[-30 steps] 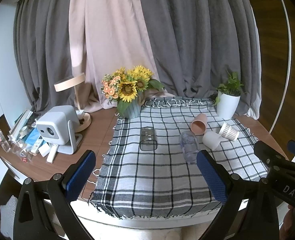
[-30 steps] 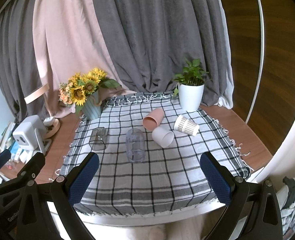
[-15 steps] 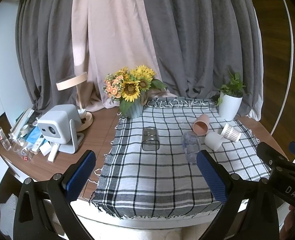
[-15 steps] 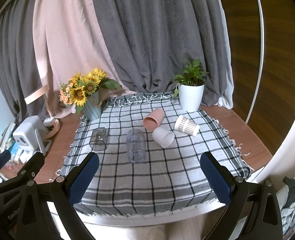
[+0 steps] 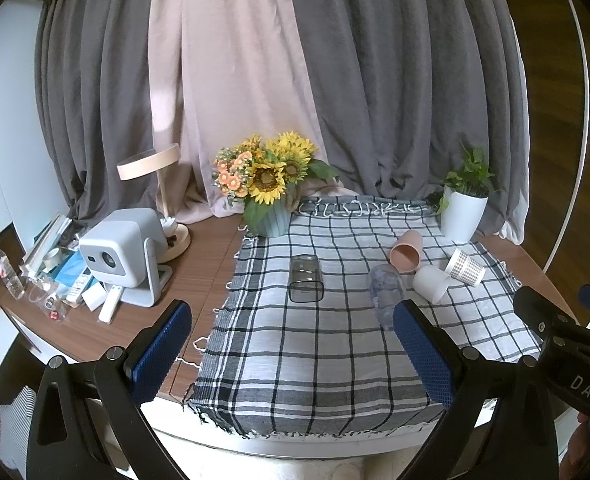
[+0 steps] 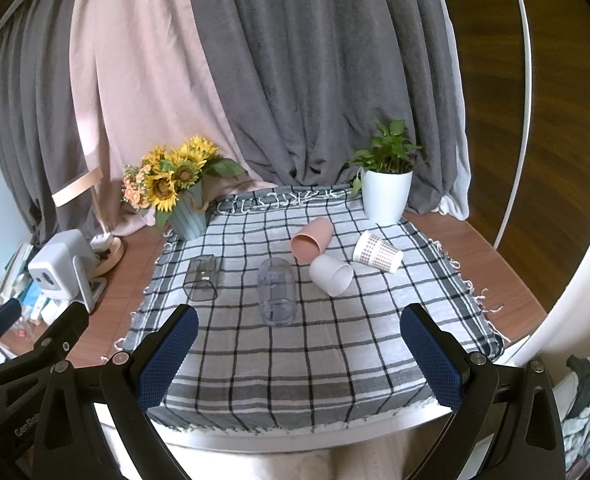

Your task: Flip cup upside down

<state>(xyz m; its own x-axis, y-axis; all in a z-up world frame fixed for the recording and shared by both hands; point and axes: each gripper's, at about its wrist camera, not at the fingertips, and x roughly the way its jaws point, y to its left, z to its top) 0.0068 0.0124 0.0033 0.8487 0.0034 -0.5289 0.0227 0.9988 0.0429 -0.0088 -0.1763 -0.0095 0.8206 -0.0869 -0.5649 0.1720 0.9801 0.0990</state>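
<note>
Checked cloth point(image 6: 295, 360) covers the tabletop point(image 6: 495, 276), its fringed near edge just ahead of both sets of jaws. Left gripper point(image 5: 293, 354) and right gripper point(image 6: 299, 354) hover wide open, holding nothing. Five cups lie tipped over beyond them: clear cup point(image 6: 275, 292) nearest, smoky square cup point(image 6: 202, 278) left, white cup point(image 6: 331, 275), pink cup point(image 6: 312, 239) and patterned paper cup point(image 6: 377, 255) bunched farther right. Bare cloth lies between jaws and cups.

right gripper point(image 6: 301, 354) agape | five cups lying on checked cloth point(image 6: 335, 344)
</note>
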